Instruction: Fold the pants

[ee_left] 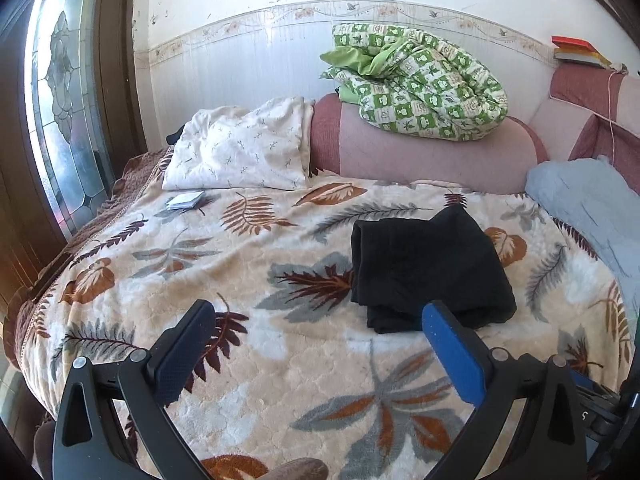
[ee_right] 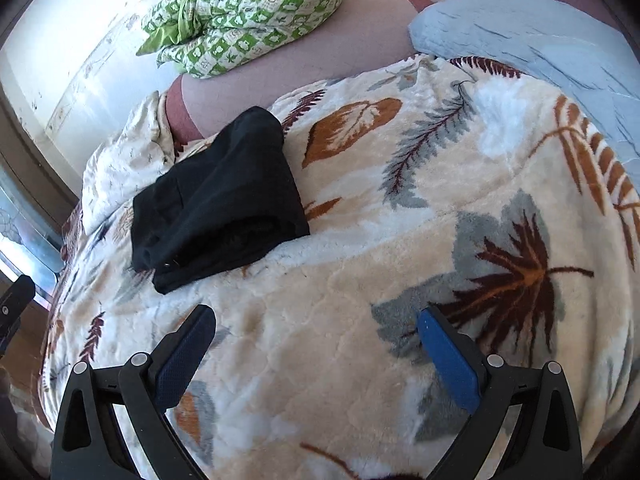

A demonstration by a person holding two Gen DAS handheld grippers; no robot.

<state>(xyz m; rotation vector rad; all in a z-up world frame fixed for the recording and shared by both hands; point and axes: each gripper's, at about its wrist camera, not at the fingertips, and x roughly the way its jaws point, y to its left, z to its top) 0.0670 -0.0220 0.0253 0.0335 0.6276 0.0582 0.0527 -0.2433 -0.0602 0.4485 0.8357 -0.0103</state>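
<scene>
Black pants [ee_left: 430,270] lie folded into a compact bundle on the leaf-patterned blanket [ee_left: 240,280], right of centre in the left wrist view. They also show in the right wrist view [ee_right: 218,200], upper left. My left gripper [ee_left: 318,318] is open and empty, held above the blanket just in front of the bundle's near left edge. My right gripper [ee_right: 316,322] is open and empty, above bare blanket [ee_right: 400,240], in front and to the right of the pants.
A white pillow [ee_left: 240,148] and a pink bolster [ee_left: 420,148] lie at the head of the bed, with a green checked quilt [ee_left: 420,80] on top. A grey-blue pillow [ee_left: 592,208] lies at right. A small card pack [ee_left: 185,201] lies near the white pillow.
</scene>
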